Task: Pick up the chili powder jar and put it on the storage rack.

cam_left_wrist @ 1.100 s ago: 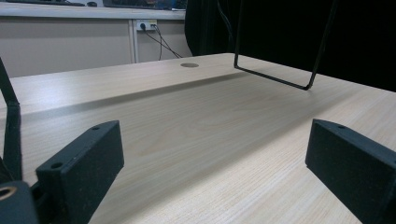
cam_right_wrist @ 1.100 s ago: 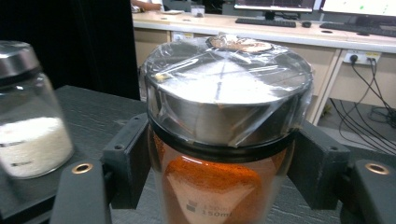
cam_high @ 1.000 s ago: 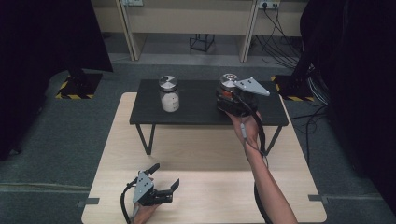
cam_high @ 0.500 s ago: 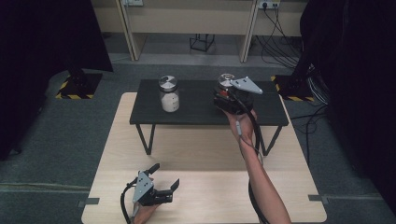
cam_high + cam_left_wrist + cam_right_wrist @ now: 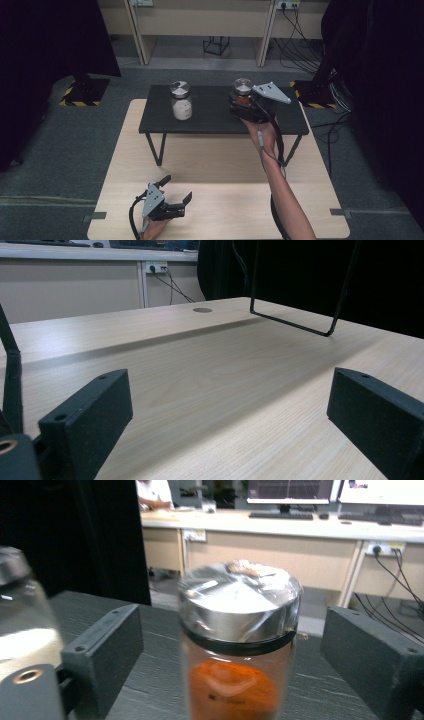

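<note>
Standing spread on either side of the orange-filled jar [image 5: 239, 645] without pressing it, the right gripper's [image 5: 243, 106] fingers [image 5: 102, 650] have just been opening. That jar stands upright at the upper right of the high view on the black tabletop [image 5: 210, 117], long axis vertical and steel lid [image 5: 240, 600] up, well apart from the white-filled jar [image 5: 180, 100] to its left. Low at the bottom left, the left gripper [image 5: 172, 202] rests with fingers [image 5: 87, 415] spread above the pale wooden tabletop [image 5: 215, 170], nothing between them.

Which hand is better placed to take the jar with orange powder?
The right. The right gripper has just opened, its fingers apart beside the orange jar. The left gripper sits at the table's near edge.
</note>
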Motion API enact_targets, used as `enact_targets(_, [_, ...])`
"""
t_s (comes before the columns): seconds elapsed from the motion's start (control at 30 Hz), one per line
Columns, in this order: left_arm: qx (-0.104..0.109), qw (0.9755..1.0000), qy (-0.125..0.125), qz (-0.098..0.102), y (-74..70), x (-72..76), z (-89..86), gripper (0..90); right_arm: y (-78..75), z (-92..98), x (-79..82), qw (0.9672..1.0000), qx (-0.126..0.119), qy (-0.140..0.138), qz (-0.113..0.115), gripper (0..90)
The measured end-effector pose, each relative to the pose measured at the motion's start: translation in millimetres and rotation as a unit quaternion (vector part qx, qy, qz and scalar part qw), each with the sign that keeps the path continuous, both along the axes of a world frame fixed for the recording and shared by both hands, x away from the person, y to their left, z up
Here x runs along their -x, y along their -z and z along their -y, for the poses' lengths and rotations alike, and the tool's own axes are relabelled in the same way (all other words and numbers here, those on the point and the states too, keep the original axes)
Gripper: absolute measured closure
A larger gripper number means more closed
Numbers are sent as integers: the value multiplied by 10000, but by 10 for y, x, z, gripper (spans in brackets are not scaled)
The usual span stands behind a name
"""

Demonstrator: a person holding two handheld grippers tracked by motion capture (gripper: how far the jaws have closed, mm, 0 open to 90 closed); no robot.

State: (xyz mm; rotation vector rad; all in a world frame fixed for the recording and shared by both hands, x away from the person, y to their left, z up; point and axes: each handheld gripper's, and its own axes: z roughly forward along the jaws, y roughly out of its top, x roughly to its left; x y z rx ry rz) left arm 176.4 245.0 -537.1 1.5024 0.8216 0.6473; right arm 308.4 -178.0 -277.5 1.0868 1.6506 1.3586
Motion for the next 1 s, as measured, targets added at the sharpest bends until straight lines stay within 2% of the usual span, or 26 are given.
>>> enact_targets(0.2, [-2, 10000, -1, 2, 0, 0, 2, 36, 30, 71, 183, 9997, -86, -123, 168, 55])
enact_targets(0.4, [-16, 10000, 1, 8, -2, 1, 3, 35, 176, 198, 459, 9988, -122, -353, 314, 43])
enact_targets(0.43, [-16, 10000, 1, 8, -2, 1, 3, 35, 176, 198, 459, 9988, -122, -353, 314, 43])
enact_targets(0.57, [-17, 10000, -2, 8, -2, 2, 4, 35, 365, 271, 657, 9981, -81, -457, 409, 37])
enact_targets(0.67, [-19, 10000, -4, 7, -2, 2, 5, 35, 433, 307, 725, 9977, -91, -523, 424, 37])
enact_targets(0.77, [-3, 10000, -10, 7, 1, 2, 8, 35, 567, 371, 863, 9968, -166, -622, 471, 29])
enact_targets(0.9, [-26, 10000, -11, 9, -3, 3, 7, 35, 686, 411, 956, 9963, -264, -669, 461, 29])
enact_targets(0.97, [-24, 10000, -9, 10, -2, 3, 7, 35, 814, 418, 1038, 9966, -123, -667, 471, 27])
enact_targets(1.0, [-26, 10000, -10, 10, -2, 3, 7, 35, 814, 418, 1038, 9966, -123, -667, 471, 27])
